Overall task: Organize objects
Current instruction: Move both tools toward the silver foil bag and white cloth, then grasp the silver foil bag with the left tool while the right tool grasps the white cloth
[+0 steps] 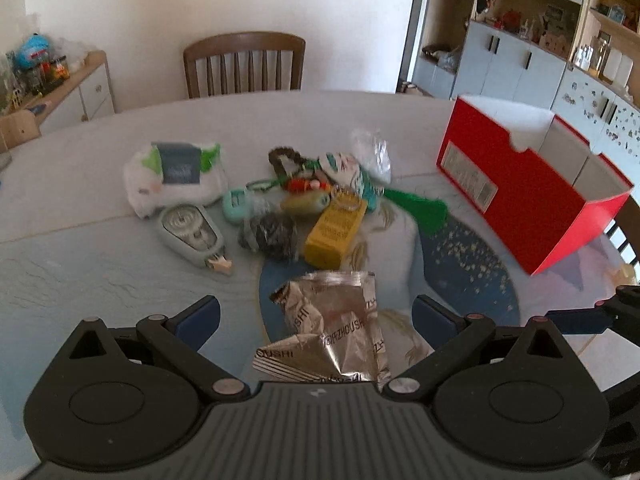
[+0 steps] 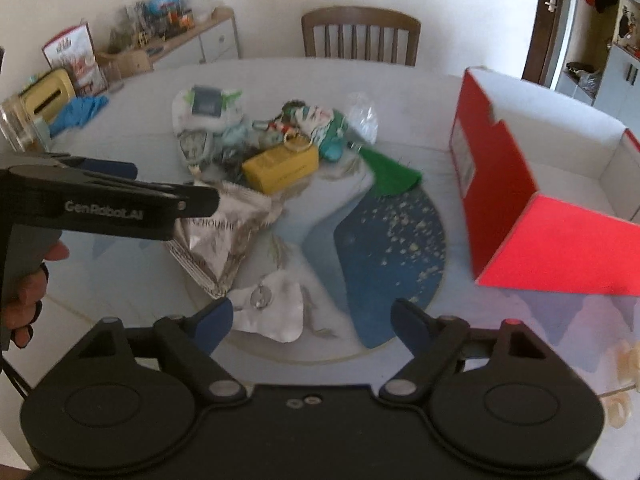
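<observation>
A crumpled silver foil packet [image 1: 336, 328] lies on the table between the wide-open fingers of my left gripper [image 1: 316, 320]; it also shows in the right wrist view [image 2: 224, 236]. Beyond it is a pile: a yellow box [image 1: 334, 232], a dark scrubber [image 1: 272, 234], a grey tape dispenser [image 1: 192, 232], a white wipes pack [image 1: 176, 176], a green tassel [image 1: 420, 206]. An open red box [image 1: 520, 188] stands to the right and shows in the right wrist view [image 2: 560, 240]. My right gripper [image 2: 312, 324] is open and empty above the table mat.
A wooden chair [image 1: 244, 64] stands behind the round table [image 1: 80, 272]. A sideboard with clutter [image 1: 52, 80] is at the left, cabinets [image 1: 540, 52] at the right. A small white wrapper [image 2: 272, 312] lies near my right gripper.
</observation>
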Motion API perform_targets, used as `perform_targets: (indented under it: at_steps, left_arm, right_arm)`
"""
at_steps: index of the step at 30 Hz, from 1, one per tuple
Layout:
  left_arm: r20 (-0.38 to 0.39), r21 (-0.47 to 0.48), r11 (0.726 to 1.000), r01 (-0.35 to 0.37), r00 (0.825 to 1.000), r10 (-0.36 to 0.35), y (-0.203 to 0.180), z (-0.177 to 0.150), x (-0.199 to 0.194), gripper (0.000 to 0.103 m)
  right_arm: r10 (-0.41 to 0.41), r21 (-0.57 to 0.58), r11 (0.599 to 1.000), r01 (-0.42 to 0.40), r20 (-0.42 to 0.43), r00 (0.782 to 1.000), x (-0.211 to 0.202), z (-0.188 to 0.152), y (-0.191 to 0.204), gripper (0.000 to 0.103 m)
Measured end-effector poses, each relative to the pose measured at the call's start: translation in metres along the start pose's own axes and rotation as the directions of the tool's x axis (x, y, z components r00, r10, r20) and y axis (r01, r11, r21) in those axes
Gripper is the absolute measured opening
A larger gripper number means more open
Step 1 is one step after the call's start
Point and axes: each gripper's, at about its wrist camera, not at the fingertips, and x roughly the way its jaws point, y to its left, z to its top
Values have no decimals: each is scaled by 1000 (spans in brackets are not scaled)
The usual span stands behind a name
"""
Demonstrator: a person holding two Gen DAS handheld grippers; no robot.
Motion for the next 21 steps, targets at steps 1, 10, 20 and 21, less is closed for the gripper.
perform_targets:
  at_steps: [1, 10, 20, 21]
  left_arm:
    - [-5, 3, 1000, 3, 1000, -3, 0, -1, 4, 102]
    - [-54, 6, 1000, 29, 998, -29, 0, -11, 30, 97]
    - [-61, -35, 998, 58, 996, -61, 8, -11, 37, 81]
    - [-60, -38, 997, 61, 996, -64, 9, -11, 38, 77]
  right_arm:
    - [4, -6, 1000, -4, -7, 1000, 4, -1, 2, 83]
    - [34, -40, 999, -36, -53, 998, 29, -3, 12, 76]
    - [59, -41, 997, -62, -76, 995, 41, 1, 17, 65]
    - [56, -46, 997, -60, -74, 996, 41, 1, 18, 65]
